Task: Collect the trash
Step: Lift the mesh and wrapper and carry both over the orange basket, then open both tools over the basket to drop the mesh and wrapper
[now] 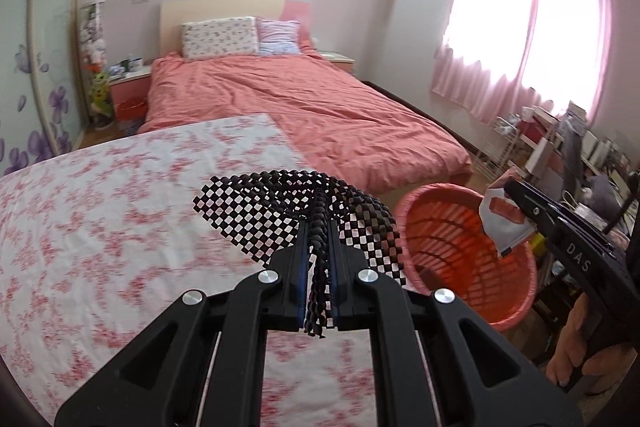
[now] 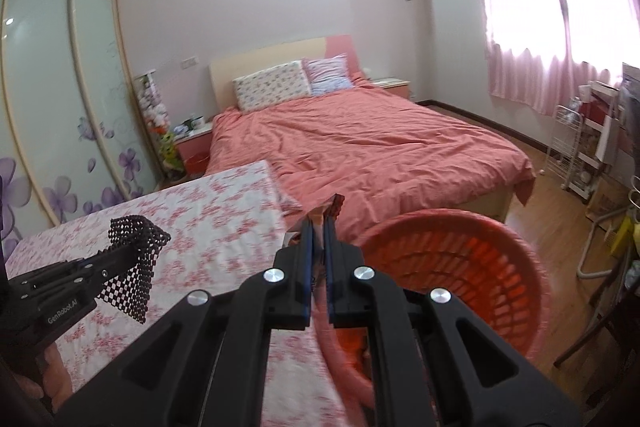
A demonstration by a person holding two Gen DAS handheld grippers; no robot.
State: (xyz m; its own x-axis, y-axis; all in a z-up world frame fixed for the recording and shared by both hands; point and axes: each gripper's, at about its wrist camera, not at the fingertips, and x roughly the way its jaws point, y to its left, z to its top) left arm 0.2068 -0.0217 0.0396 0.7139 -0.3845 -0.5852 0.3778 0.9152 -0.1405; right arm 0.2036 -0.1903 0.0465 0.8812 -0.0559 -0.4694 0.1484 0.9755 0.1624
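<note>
Black mesh mat, bunched and folded, is pinched hard between my left tongs, a frayed end hanging out behind the pads. It hangs over the flowered counter, just left of the orange basket, not yet above its mouth. My right tongs are closed on a white and red wrapper (thin stuff, edge-on from the right wrist view, so I see little of it there), and from the left view that wrapper hangs over the basket's opening.

To do this well, I judge the wrapper should go first: it is already over the mouth, so I would lower it a little inside the rim before letting go, because light paper can drift and land on the wooden floor beside the bed.

For the mat I would carry it rightward until the whole loose flap is past the near rim, then dip it in. Its open weave may snag on the basket's slats or drape across the edge, so a release deep in the middle seems safest. I would also keep the two tongs apart over the opening so they do not knock each other.
</note>
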